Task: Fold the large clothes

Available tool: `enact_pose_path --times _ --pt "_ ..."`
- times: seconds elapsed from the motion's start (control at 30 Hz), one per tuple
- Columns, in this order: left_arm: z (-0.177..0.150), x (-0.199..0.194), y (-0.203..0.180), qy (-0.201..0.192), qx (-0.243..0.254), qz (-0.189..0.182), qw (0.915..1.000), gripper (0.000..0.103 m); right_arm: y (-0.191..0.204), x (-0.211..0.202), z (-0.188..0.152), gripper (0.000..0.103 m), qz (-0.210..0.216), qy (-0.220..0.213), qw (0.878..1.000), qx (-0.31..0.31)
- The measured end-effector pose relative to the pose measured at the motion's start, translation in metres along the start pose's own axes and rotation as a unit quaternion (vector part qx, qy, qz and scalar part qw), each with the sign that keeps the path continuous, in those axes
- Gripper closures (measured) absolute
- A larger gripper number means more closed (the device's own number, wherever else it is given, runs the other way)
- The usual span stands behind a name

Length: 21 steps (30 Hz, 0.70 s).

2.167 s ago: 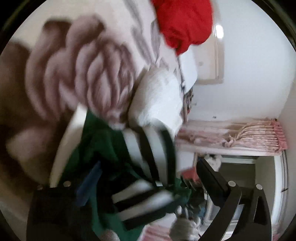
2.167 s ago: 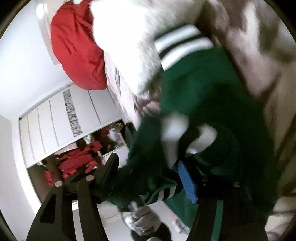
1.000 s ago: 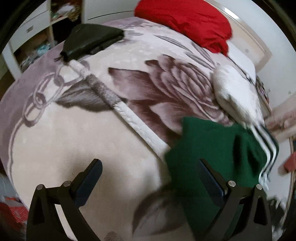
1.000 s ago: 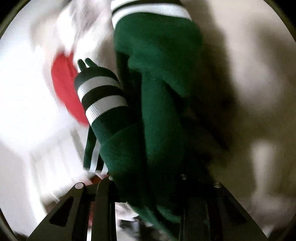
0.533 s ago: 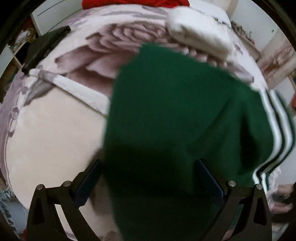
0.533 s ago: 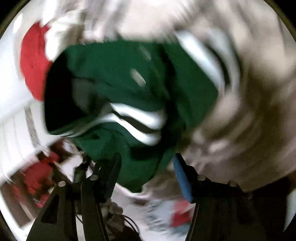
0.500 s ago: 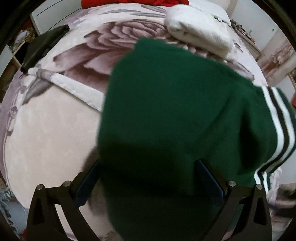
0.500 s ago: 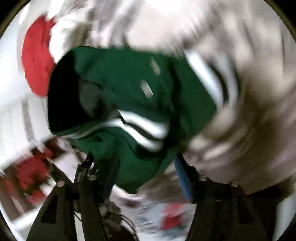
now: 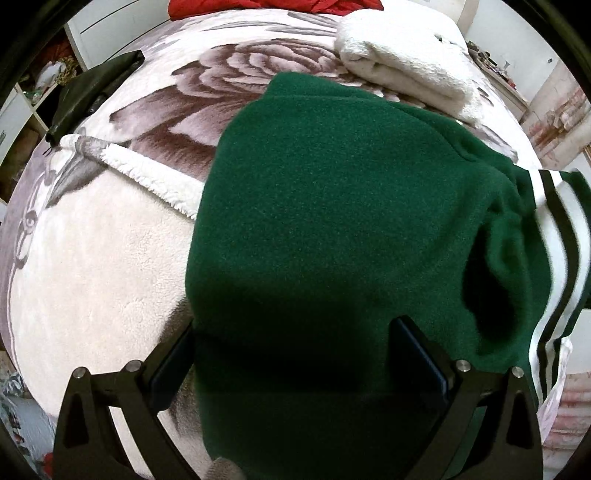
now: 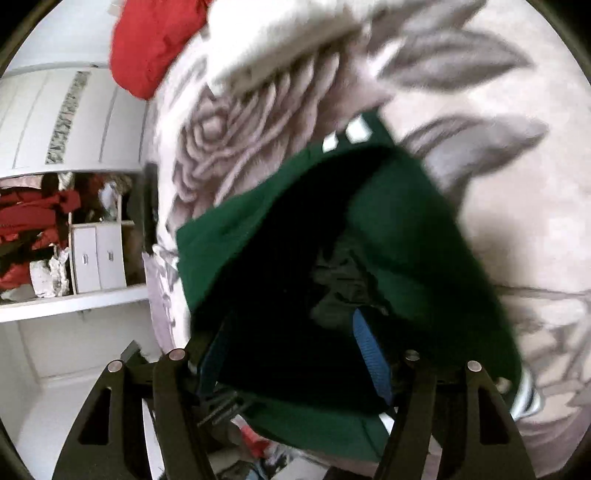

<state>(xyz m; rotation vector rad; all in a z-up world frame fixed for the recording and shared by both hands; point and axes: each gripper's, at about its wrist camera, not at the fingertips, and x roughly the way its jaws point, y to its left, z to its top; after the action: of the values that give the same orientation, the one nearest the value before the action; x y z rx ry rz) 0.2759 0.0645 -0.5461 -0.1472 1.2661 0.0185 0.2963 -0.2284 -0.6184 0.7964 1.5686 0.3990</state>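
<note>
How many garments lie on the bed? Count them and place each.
4: green jacket in front, white fleece behind it, black garment far left, red garment at the head. Others may be hidden.

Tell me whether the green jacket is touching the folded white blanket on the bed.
Cannot tell. In the left wrist view the green jacket overlaps the edge of the folded white blanket, hiding any gap. The right wrist view is blurred.
</note>
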Motion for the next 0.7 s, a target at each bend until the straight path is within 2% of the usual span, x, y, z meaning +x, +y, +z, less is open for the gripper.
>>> enact_pose_path --times 0.03,0.07,0.13,0.3,0.37,0.4,0.47,0.5,0.53,0.57,0.6,0.67,0.7 --pt "0.0 0.0 0.001 0.0 -0.001 0.0 1.0 0.0 -0.004 0.004 0.001 0.038 0.005 0.002 1.0 0.01" --pt "0.0 0.0 0.0 0.0 -0.001 0.001 1.0 0.0 -0.005 0.006 -0.001 0.064 0.016 -0.001 1.0 0.015" --pt "0.0 0.0 0.001 0.0 -0.002 0.0 1.0 0.0 -0.004 0.0 -0.001 0.102 0.012 -0.016 1.0 0.016" --pt "0.001 0.002 0.001 0.001 -0.006 0.001 1.0 0.0 -0.008 -0.061 0.003 0.103 0.004 -0.123 0.992 0.03" --pt "0.002 0.002 0.001 0.001 -0.007 0.002 1.0 0.0 -0.012 -0.078 0.01 0.103 0.012 -0.127 0.992 0.019" --pt "0.002 0.002 0.001 0.002 -0.008 0.003 1.0 0.0 -0.016 -0.084 0.013 0.103 0.031 -0.11 0.993 0.023" --pt "0.002 0.002 0.001 0.001 -0.009 0.004 0.9999 0.0 -0.013 -0.089 0.013 0.102 0.042 -0.09 0.995 0.011" --pt "0.002 0.002 0.001 0.001 -0.01 0.004 0.9999 0.0 -0.006 -0.086 0.011 0.099 0.028 -0.07 0.997 -0.01" --pt "0.002 0.002 0.0 0.001 -0.01 0.004 0.9999 0.0 -0.003 -0.084 0.007 0.077 0.022 -0.063 0.998 -0.021" --pt "0.002 0.002 0.0 0.001 -0.01 0.005 0.9999 0.0 0.001 -0.077 0.003 0.035 0.026 -0.052 0.998 -0.032" --pt "0.002 0.003 0.0 0.002 -0.01 0.006 0.9999 0.0 0.002 -0.068 0.0 0.023 0.037 -0.043 0.998 -0.036" --pt "0.002 0.003 0.0 0.003 -0.011 0.007 0.9999 0.0 0.005 -0.046 -0.002 0.021 0.048 -0.015 0.998 -0.038" --pt "0.003 0.002 0.0 0.005 -0.01 0.007 0.9999 0.0 0.005 -0.027 -0.003 0.021 0.05 0.012 0.998 -0.035"
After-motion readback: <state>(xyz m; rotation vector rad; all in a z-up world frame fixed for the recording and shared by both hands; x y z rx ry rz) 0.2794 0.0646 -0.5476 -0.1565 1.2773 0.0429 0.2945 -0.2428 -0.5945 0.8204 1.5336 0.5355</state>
